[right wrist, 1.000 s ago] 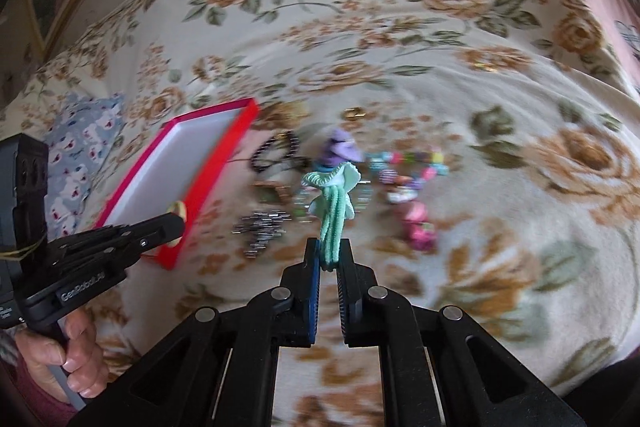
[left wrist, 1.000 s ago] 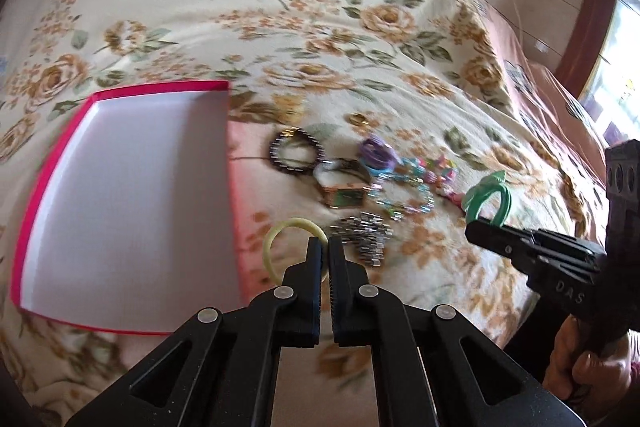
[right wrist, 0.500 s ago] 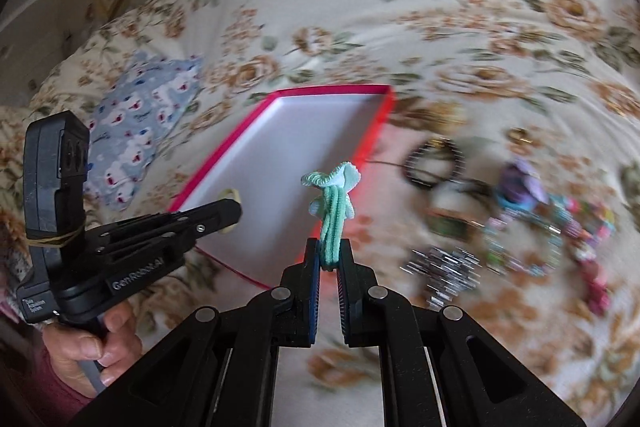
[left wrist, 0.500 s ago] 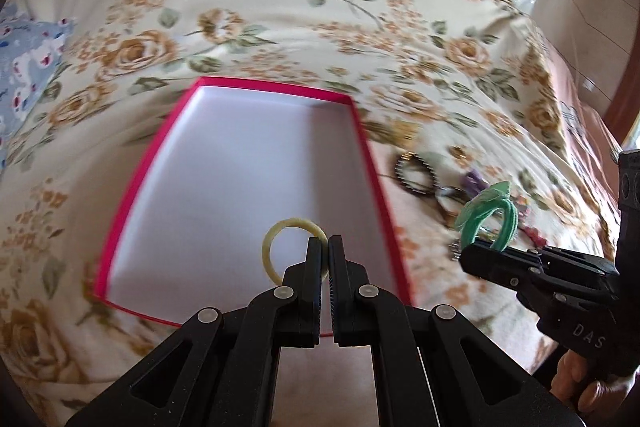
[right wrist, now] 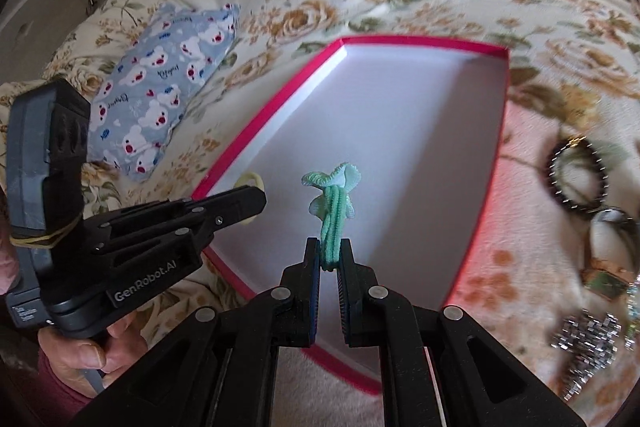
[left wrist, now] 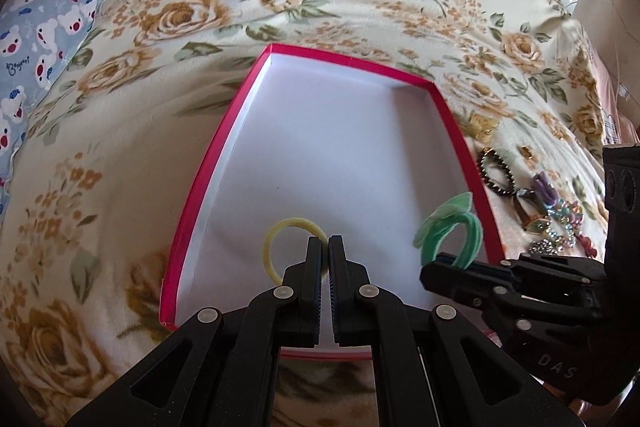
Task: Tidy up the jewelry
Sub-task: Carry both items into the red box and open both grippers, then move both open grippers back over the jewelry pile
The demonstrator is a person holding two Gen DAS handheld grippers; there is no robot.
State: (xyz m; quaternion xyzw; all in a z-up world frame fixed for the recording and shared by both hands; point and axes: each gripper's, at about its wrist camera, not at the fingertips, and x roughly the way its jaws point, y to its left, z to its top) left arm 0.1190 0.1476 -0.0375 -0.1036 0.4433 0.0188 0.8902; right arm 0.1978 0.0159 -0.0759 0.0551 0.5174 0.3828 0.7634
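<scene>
A bed covered with a cream blanket printed with brown roses point(left wrist: 192, 15) carries everything here. Toward its left edge lies a small blue pillow patterned with white bears point(right wrist: 160, 83). Just right of it, near the middle of the bed, sits a shallow rectangular box with a bright pink rim and bare white floor point(left wrist: 452, 131); nothing lies in it yet.

Two hand-held claws hang above the near end of the box. The left claw point(left wrist: 329, 247) is pinched fully together on a thin pale yellow elastic ring point(left wrist: 276, 235), which sticks out past its tips over the white floor. To its right, the right claw point(right wrist: 331, 251) is clamped on the lower end of a mint green fabric hair tie with a ruffled bow point(right wrist: 334, 203), standing upright over the box.

Farther right, toward the bed's right edge, the remaining jewelry lies in a loose cluster outside the box: a dark beaded bracelet point(right wrist: 576, 173), a silver linked bracelet point(right wrist: 588, 339), and a pastel beaded strand point(left wrist: 568, 211).

Risks, judged from this: the claws sit close together, so they could knock each other on release. The yellow ring is light and springy and may bounce or cling to the pads. The green tie hangs near the box's right wall and could land on the rim or outside it.
</scene>
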